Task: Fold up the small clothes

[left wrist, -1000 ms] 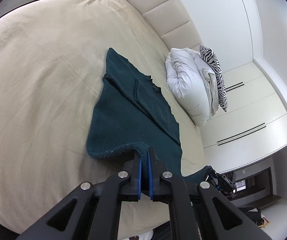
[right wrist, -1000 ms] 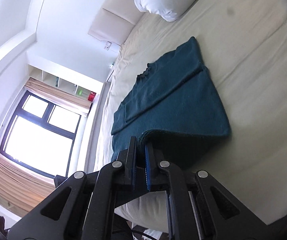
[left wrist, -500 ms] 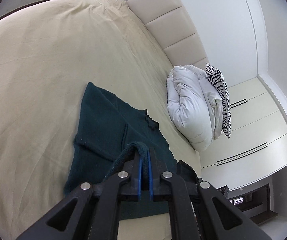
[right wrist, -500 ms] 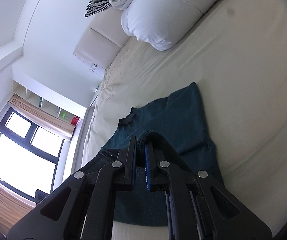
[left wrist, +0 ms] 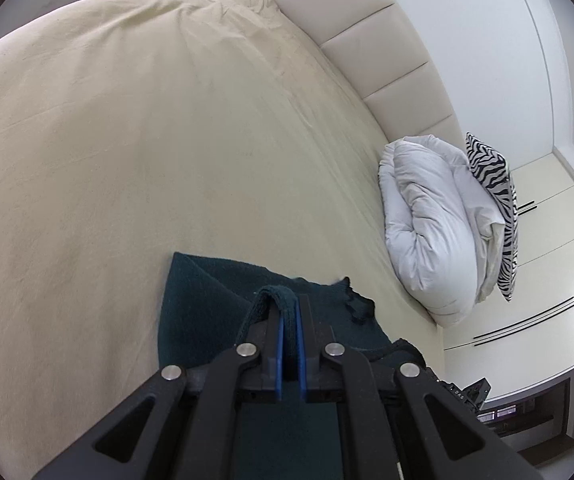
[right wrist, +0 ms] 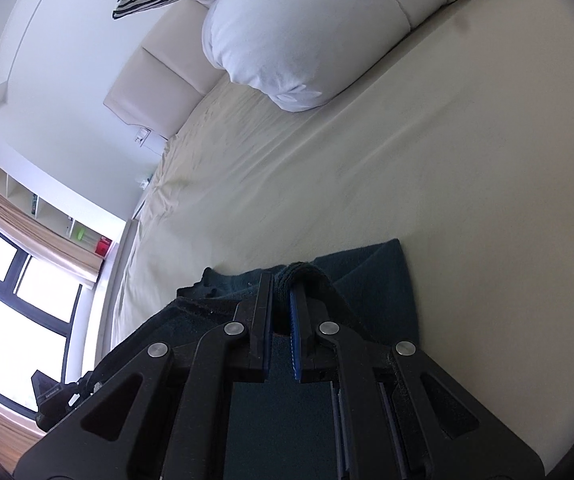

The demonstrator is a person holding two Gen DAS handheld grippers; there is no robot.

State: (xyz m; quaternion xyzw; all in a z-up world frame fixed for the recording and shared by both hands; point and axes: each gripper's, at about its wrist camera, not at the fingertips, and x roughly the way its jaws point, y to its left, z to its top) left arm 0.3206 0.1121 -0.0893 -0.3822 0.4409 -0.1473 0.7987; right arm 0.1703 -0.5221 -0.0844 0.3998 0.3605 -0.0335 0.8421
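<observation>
Teal sweater (left wrist: 207, 304) | left gripper (left wrist: 290, 312) clamps hem | right gripper (right wrist: 281, 292) clamps hem

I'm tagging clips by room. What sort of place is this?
Most likely a home bedroom: a wide bed with a padded headboard, a rolled white duvet beside a zebra-print pillow, and built-in wardrobe doors.

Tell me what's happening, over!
Both grippers, left and right, shut on green sweater. Hem lifted over its top. Bed ahead bare.
</observation>
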